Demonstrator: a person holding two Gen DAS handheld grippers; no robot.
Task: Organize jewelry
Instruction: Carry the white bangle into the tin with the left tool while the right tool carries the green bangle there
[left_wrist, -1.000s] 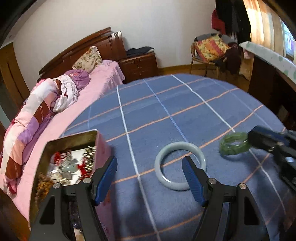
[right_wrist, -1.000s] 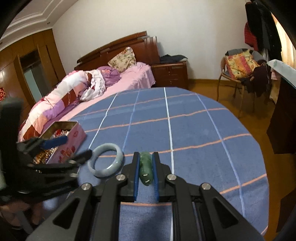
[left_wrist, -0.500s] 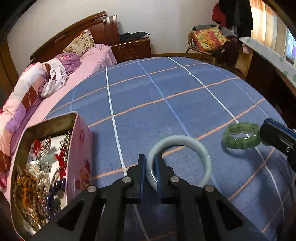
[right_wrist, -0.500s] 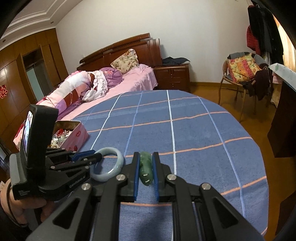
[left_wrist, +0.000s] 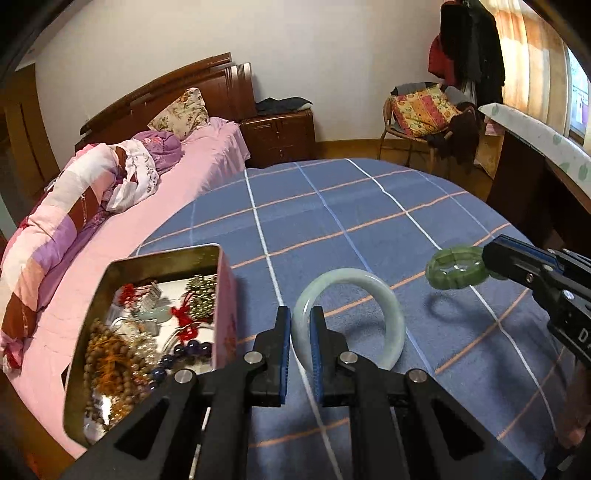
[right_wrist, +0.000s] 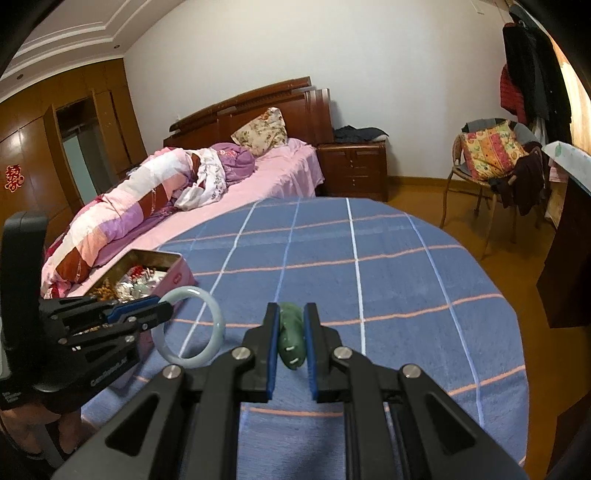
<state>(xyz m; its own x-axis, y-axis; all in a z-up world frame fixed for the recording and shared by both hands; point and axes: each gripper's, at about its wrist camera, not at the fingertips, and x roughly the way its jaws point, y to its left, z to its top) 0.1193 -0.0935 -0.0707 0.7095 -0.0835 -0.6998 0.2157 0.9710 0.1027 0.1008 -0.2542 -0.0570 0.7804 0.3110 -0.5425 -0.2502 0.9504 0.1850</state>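
My left gripper (left_wrist: 300, 323) is shut on the near rim of a pale jade bangle (left_wrist: 373, 284), which hangs lifted over the blue checked tablecloth and casts a shadow there. In the right wrist view the same bangle (right_wrist: 212, 314) juts from the left gripper (right_wrist: 162, 308) at the left. My right gripper (right_wrist: 291, 334) is shut on a dark green beaded bracelet (right_wrist: 291, 338), held off the cloth; in the left wrist view that bracelet (left_wrist: 456, 267) floats at the right. An open pink tin (left_wrist: 223, 280) full of beads and trinkets sits left of the bangle.
The round table under the blue checked cloth (left_wrist: 332, 214) drops off at its far and right edges. A pink bed (right_wrist: 207, 199) runs along the left behind the tin (right_wrist: 173, 275). A chair with a cushion (right_wrist: 491, 151) and a dark cabinet (right_wrist: 569, 258) stand at the right.
The left gripper closed on the pale bangle's rim, then raised it off the cloth beside the tin. The right gripper kept still, gripping the green bracelet throughout.
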